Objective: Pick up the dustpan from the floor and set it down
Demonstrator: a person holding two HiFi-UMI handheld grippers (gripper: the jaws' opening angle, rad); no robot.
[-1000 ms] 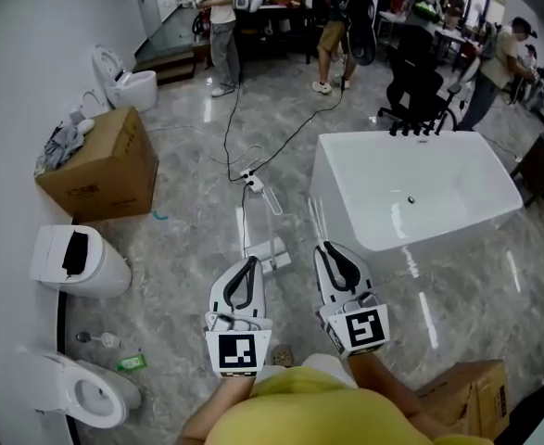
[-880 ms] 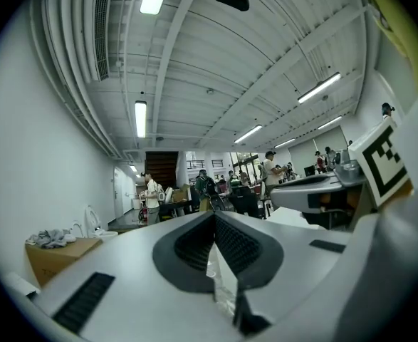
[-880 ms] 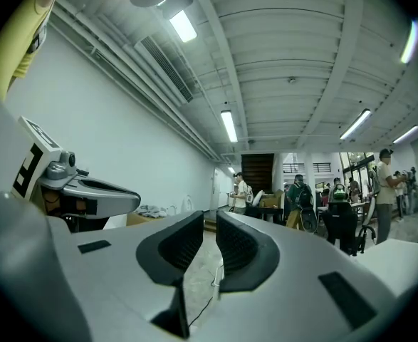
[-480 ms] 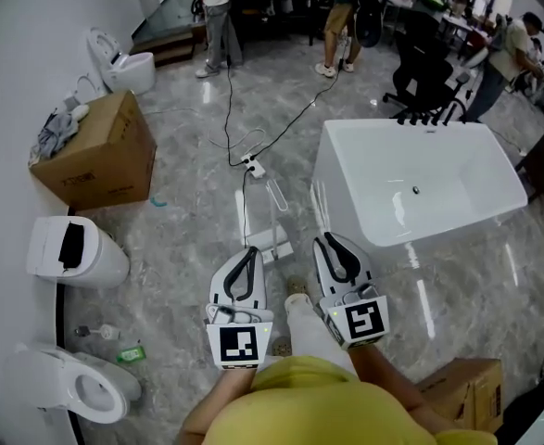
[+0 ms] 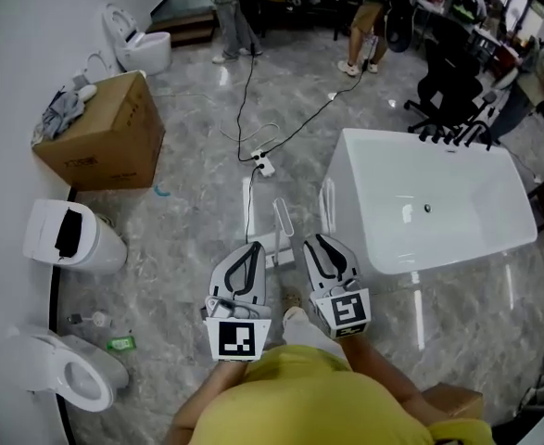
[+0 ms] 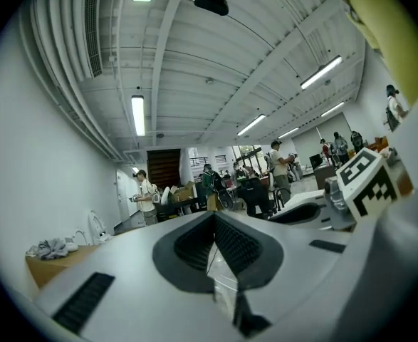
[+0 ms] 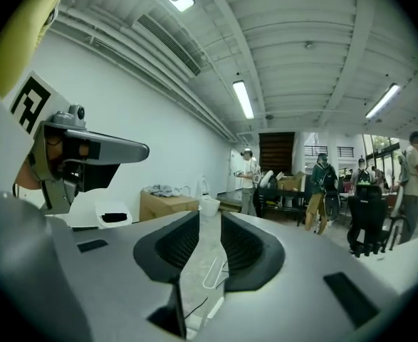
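The white long-handled dustpan (image 5: 273,246) lies on the grey marble floor, its looped handle (image 5: 284,215) pointing away from me. It sits just beyond and between the tips of my two grippers. My left gripper (image 5: 250,250) is held level with its tips meeting (image 6: 214,216) and nothing in them. My right gripper (image 5: 316,242) has just been opening its jaws; a narrow gap (image 7: 210,223) stands between the pads with nothing in it. Through that gap the dustpan's handle (image 7: 213,271) shows on the floor ahead.
A white bathtub (image 5: 494,225) stands close on the right. A cable and power strip (image 5: 264,165) lie beyond the dustpan. A cardboard box (image 5: 100,137) and toilets (image 5: 72,235) (image 5: 58,374) line the left wall. Several people and an office chair (image 5: 452,91) are at the back.
Both grippers have come forward and a little lower, so the dustpan now lies right at their tips. The right gripper's jaws have parted slightly.
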